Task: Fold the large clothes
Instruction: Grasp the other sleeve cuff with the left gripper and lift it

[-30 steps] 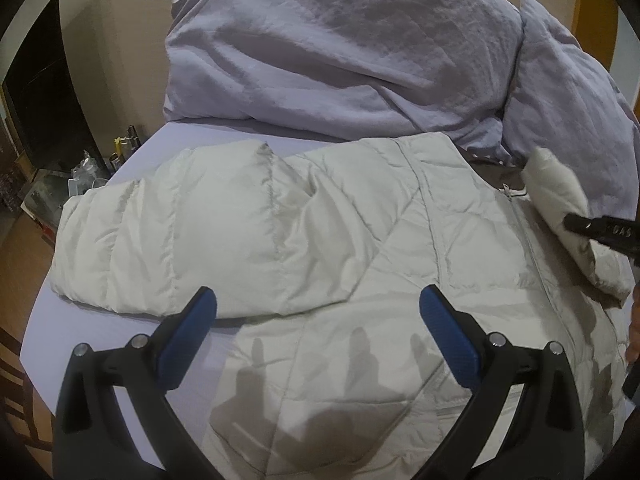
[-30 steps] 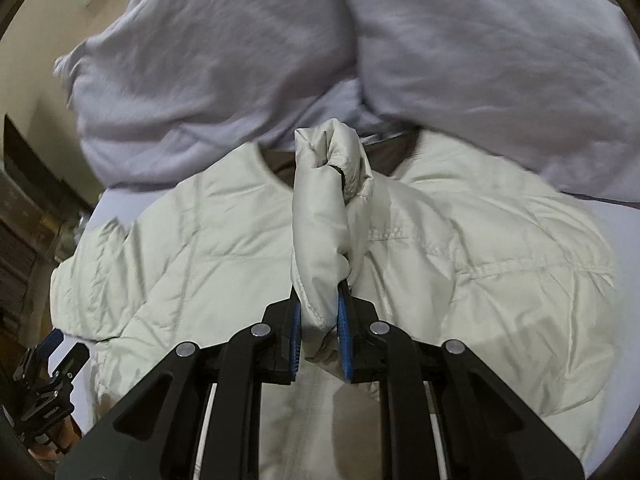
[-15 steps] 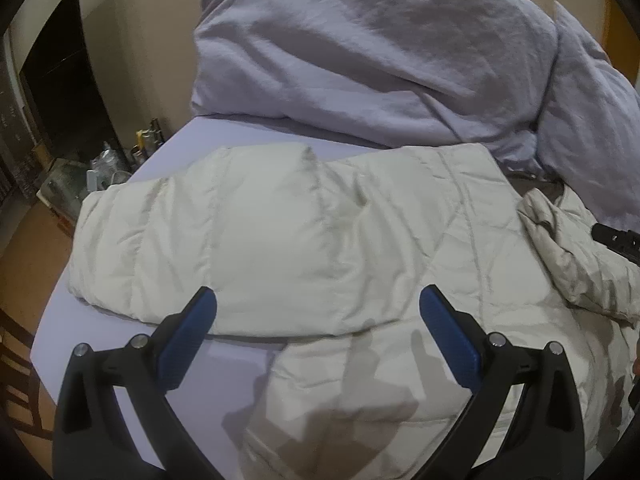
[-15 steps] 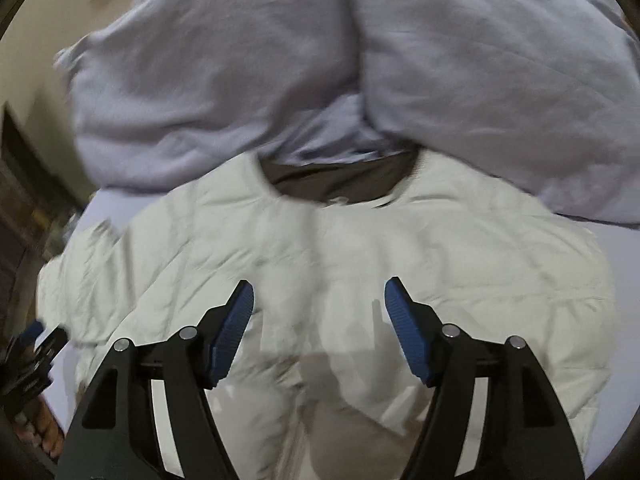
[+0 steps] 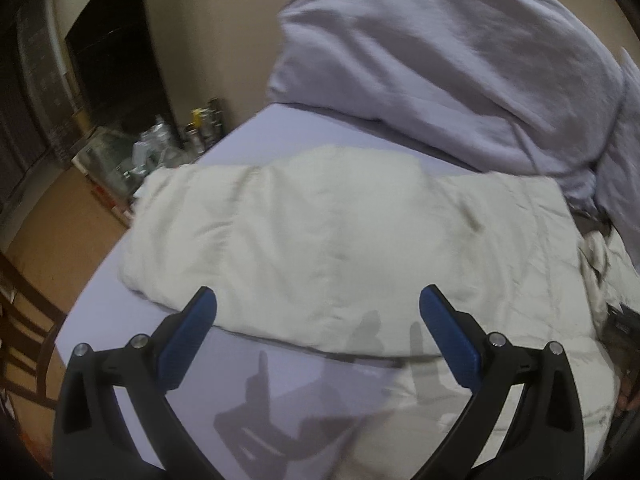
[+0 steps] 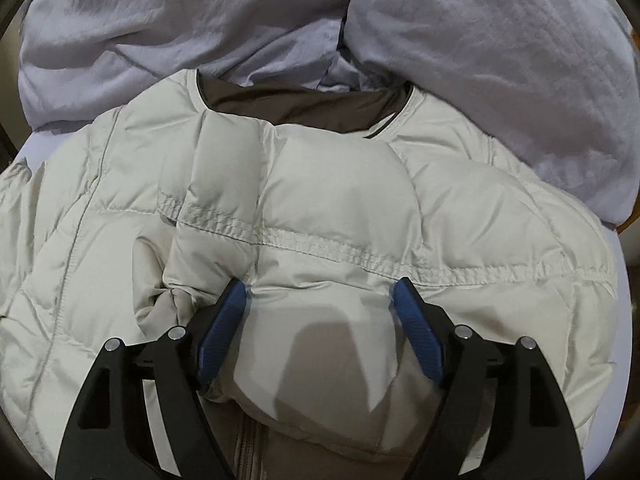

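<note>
A cream puffer jacket (image 6: 500, 216) lies front up on the bed, its dark-lined collar (image 6: 304, 108) toward the pillows. One sleeve (image 6: 340, 200) lies folded across the chest. My right gripper (image 6: 319, 291) hangs low over that sleeve. Its jaws are opening, and the puffed sleeve end bulges between the blue pads (image 6: 224, 328) without being pinched. My left gripper (image 5: 318, 300) stands wide open just above the near edge of the other sleeve (image 5: 260, 220), which stretches out to the left, with nothing held.
A crumpled lavender duvet (image 5: 440, 60) and pillow (image 6: 500, 48) pile up behind the jacket. The lavender sheet (image 5: 120, 320) shows at the bed's left edge. Beyond it are bottles on a low stand (image 5: 172, 148) and a wooden chair (image 5: 24, 332).
My right gripper let go of the sleeve it held up, the sleeve dropped across the jacket's chest, and the gripper sank toward it. The left gripper slid left along the outstretched sleeve.
</note>
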`<action>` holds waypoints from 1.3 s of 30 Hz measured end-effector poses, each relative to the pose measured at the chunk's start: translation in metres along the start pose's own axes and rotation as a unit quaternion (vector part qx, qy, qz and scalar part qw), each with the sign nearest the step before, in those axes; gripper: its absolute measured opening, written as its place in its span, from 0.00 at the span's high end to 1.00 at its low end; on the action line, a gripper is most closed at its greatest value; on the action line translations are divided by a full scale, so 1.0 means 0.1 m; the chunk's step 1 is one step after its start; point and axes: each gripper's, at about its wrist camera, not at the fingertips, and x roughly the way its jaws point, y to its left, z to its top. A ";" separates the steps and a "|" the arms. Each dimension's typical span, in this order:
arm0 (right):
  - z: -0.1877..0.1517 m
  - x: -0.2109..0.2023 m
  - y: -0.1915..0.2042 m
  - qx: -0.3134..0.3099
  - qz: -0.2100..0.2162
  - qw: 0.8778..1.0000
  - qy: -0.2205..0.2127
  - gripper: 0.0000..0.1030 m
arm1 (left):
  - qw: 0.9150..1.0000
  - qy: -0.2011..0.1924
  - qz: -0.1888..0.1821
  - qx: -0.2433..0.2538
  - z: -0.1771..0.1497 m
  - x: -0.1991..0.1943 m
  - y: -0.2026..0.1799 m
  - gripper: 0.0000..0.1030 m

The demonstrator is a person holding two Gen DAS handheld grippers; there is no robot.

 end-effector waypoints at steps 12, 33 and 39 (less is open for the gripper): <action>-0.07 -0.46 -0.29 0.017 0.042 0.999 -0.020 0.24 | 0.991 0.043 0.072 -0.103 0.35 0.50 1.22 0.11; -0.32 -0.63 -0.57 0.005 0.039 0.999 -0.029 0.23 | 0.983 0.056 0.033 -0.170 0.24 0.60 1.31 0.90; -0.42 -0.76 -0.70 0.015 0.041 0.998 -0.046 0.22 | 0.990 -0.006 -0.014 -0.137 0.48 0.06 0.94 0.91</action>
